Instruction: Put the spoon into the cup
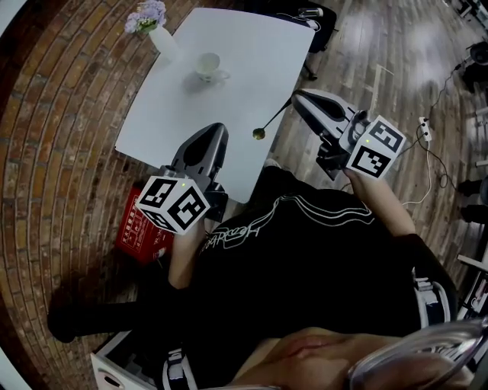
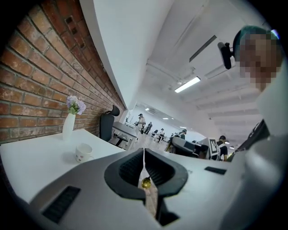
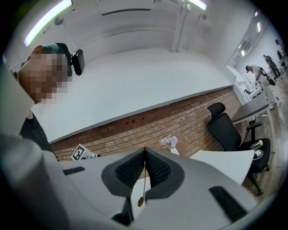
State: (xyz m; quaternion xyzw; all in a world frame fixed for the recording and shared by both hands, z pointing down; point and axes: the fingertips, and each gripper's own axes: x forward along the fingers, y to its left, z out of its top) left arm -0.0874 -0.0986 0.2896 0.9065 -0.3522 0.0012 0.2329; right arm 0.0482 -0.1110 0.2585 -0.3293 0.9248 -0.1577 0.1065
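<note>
A white cup (image 1: 207, 66) stands on a saucer toward the far side of the white table (image 1: 236, 99); the left gripper view shows the cup (image 2: 83, 152) ahead to the left. My right gripper (image 1: 295, 94) hovers over the table's right edge, shut on the thin handle of a gold spoon (image 1: 268, 122), whose bowl hangs toward me. In the right gripper view the spoon (image 3: 142, 186) drops from the closed jaws (image 3: 145, 149). My left gripper (image 1: 219, 126) is over the table's near edge, its jaws (image 2: 144, 152) shut and holding nothing; the spoon bowl (image 2: 146, 183) shows behind them.
A white vase of purple flowers (image 1: 156, 30) stands at the table's far left corner, left of the cup. A black office chair (image 1: 316, 19) sits beyond the far right corner. A red box (image 1: 141, 228) lies on the brick floor by my legs. Cables and a power strip (image 1: 424, 129) lie at right.
</note>
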